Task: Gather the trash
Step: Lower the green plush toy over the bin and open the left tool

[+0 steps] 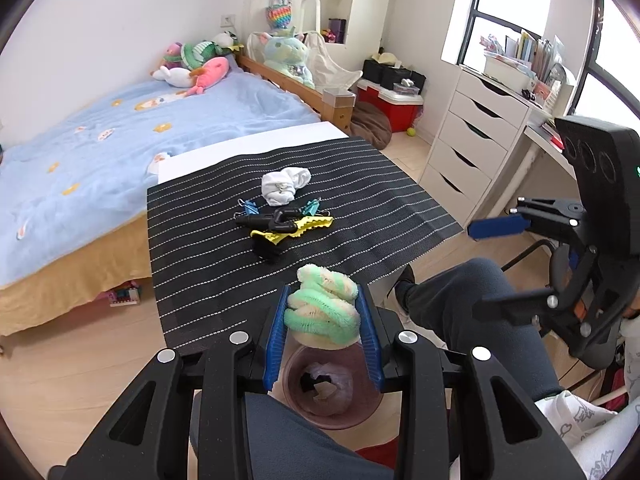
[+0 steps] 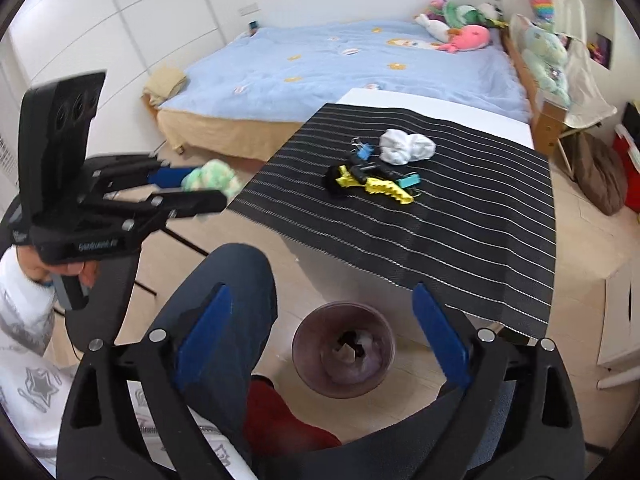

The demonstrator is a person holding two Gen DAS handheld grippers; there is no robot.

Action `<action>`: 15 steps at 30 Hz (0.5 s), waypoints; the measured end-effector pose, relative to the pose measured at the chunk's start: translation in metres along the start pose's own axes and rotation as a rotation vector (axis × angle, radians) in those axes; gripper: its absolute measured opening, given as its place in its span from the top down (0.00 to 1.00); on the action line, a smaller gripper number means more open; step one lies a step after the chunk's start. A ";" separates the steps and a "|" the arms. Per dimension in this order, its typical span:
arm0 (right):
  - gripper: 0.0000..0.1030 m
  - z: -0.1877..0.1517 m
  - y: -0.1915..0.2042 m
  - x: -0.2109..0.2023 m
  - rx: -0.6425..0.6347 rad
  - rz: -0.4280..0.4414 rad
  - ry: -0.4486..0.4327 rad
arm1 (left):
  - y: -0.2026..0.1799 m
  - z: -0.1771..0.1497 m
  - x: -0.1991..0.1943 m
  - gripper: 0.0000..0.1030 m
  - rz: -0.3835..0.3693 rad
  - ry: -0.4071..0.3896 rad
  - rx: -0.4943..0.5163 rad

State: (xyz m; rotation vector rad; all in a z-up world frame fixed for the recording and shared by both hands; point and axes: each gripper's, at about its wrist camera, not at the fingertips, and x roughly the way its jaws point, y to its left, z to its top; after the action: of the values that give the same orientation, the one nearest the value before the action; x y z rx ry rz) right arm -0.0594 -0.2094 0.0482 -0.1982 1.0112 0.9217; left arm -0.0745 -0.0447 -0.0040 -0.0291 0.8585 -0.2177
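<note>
A fuzzy green-and-cream bundle (image 1: 322, 312) sits between the blue pads of my left gripper (image 1: 324, 292), which is shut on it just above a brown waste bin (image 1: 296, 396) on the floor. From the right wrist view, the same bundle (image 2: 212, 178) shows at the tip of the left gripper (image 2: 200, 184). My right gripper (image 2: 320, 291) stands open over the bin (image 2: 304, 344) with nothing between its fingers. On the black striped mat (image 1: 380, 200) lie a crumpled white cloth (image 1: 285, 186), a yellow-and-black tool (image 1: 288, 228) and blue binder clips (image 1: 250, 208).
The person's leg in dark trousers (image 1: 460, 300) is beside the bin. A bed with a blue cover (image 1: 120, 132) stands behind the table. White drawers (image 1: 472, 136) stand to the right. A red box (image 1: 394, 106) and a brown cushion (image 1: 372, 124) lie beyond.
</note>
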 end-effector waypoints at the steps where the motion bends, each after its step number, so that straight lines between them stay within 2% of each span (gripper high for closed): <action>1: 0.08 0.000 -0.001 -0.001 0.007 -0.012 -0.002 | -0.001 0.000 0.001 0.68 -0.004 0.002 0.001; 15: 0.05 0.000 -0.017 -0.018 0.065 -0.078 -0.062 | -0.014 0.001 0.005 0.68 -0.038 0.017 0.024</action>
State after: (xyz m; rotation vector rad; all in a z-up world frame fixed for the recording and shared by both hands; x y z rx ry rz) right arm -0.0504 -0.2304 0.0583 -0.1524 0.9685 0.8179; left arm -0.0732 -0.0593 -0.0055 -0.0213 0.8724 -0.2639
